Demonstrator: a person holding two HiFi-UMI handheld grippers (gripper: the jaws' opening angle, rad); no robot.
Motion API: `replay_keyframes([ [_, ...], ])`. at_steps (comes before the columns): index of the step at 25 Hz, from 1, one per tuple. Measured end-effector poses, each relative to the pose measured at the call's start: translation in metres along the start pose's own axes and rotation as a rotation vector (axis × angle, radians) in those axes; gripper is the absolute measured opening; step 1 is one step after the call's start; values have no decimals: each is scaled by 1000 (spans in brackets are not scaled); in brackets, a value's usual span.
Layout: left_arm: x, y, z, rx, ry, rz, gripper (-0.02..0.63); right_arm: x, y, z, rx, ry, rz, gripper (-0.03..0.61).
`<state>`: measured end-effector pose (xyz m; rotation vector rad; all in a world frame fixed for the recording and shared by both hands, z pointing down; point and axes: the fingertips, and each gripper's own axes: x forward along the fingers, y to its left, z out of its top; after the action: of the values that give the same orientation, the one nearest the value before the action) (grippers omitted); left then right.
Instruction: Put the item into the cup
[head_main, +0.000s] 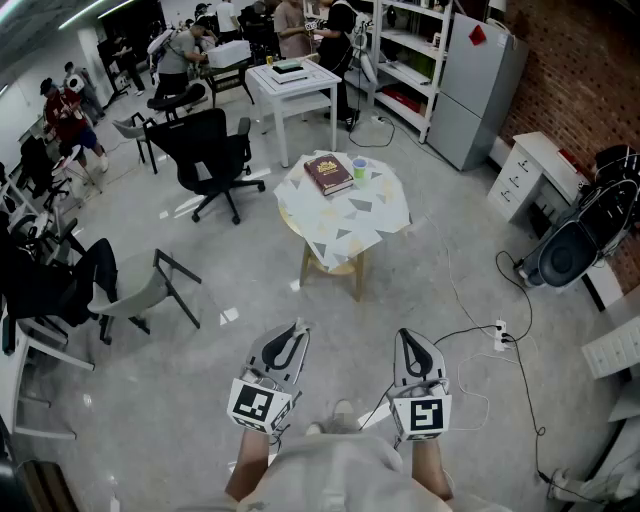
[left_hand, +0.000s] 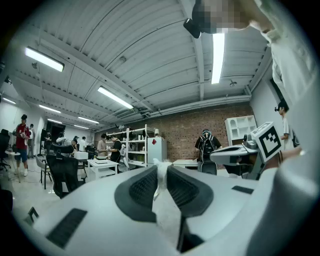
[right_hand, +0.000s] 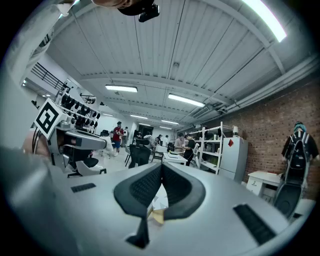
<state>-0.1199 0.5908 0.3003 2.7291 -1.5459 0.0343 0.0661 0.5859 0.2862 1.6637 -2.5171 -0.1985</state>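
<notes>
A small green cup (head_main: 360, 168) stands beside a dark red book (head_main: 328, 173) on a round table (head_main: 345, 225) covered with a white patterned cloth, a few steps ahead of me. Both grippers are held low and close to my body, far from the table. My left gripper (head_main: 296, 328) (left_hand: 161, 172) is shut on a white crumpled item (left_hand: 160, 186), which sticks up between its dark pads. My right gripper (head_main: 408, 335) (right_hand: 161, 169) has its fingertips together with nothing in them; a bit of the table cloth (right_hand: 159, 204) shows through the gap below the tips.
A black office chair (head_main: 210, 155) and a grey chair (head_main: 140, 285) stand left of the path. Cables and a power strip (head_main: 500, 335) lie on the floor to the right. A white desk (head_main: 292, 85), a fridge (head_main: 475, 85) and people are at the back.
</notes>
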Motion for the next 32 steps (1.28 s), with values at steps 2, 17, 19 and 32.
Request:
replay_keyframes([
  [2,14,0,2,15,4,2,64,9,-4,3,29,-27,34,8],
  [17,69,-15,5,26,37,49,64,51,-42,-5,61,-51,121,11],
  [19,73,-17,4,28,38,49,64,54,-44,-6,54,-49,131,11],
  [32,105,-1,4,41,14,23,64,85,-53,-15,26,-20,102,9],
])
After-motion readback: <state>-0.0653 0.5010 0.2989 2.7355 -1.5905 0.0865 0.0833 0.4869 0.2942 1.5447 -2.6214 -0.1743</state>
